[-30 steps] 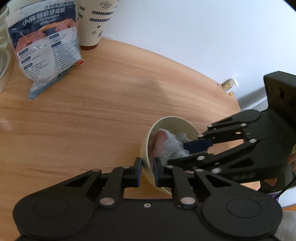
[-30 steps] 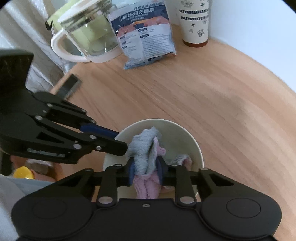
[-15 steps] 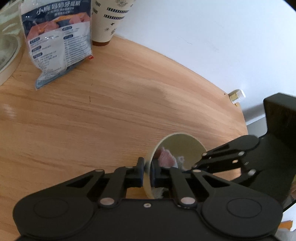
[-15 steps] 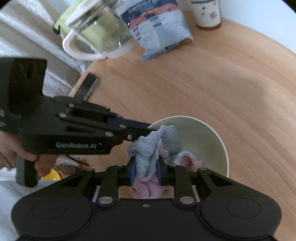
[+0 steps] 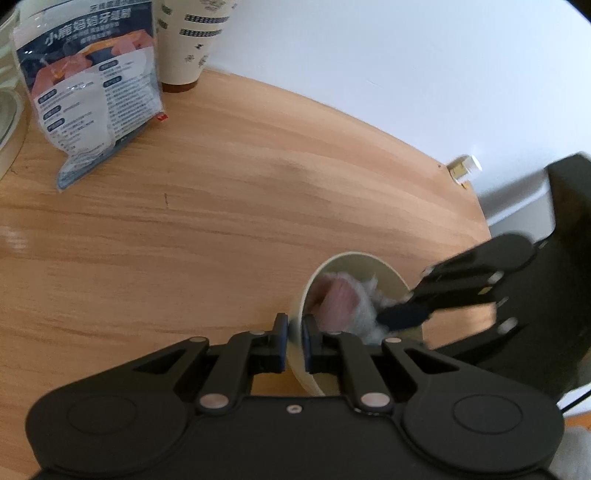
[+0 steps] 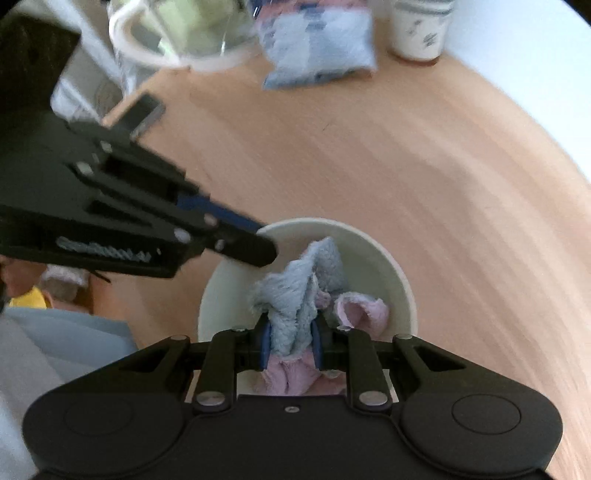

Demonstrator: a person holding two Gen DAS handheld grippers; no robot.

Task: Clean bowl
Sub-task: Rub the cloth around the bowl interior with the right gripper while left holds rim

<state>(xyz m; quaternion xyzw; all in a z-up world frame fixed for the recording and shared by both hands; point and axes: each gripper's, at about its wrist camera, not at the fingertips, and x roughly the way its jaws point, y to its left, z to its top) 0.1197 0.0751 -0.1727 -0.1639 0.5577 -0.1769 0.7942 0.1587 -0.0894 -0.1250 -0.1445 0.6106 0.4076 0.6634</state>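
A cream bowl [image 5: 384, 273] is held tilted above the wooden table, its rim pinched by my left gripper [image 5: 294, 341], which is shut on it. It also shows in the right wrist view [image 6: 373, 254]. My right gripper [image 6: 290, 345] is shut on a blue and pink cloth [image 6: 299, 295] and presses it inside the bowl. In the left wrist view the cloth [image 5: 343, 299] fills the bowl and the right gripper [image 5: 402, 315] reaches in from the right. In the right wrist view the left gripper [image 6: 258, 247] grips the rim from the left.
On the round wooden table [image 5: 221, 206] stand a printed bag [image 5: 92, 96] and a paper cup [image 5: 188, 40] at the back. A glass jug with a white handle [image 6: 177, 33] and a dark flat item [image 6: 144, 110] are at the table's left edge.
Both grippers and the bowl have shifted, and the views are motion-blurred. The cloth has moved round inside the bowl. Both grips are unchanged.
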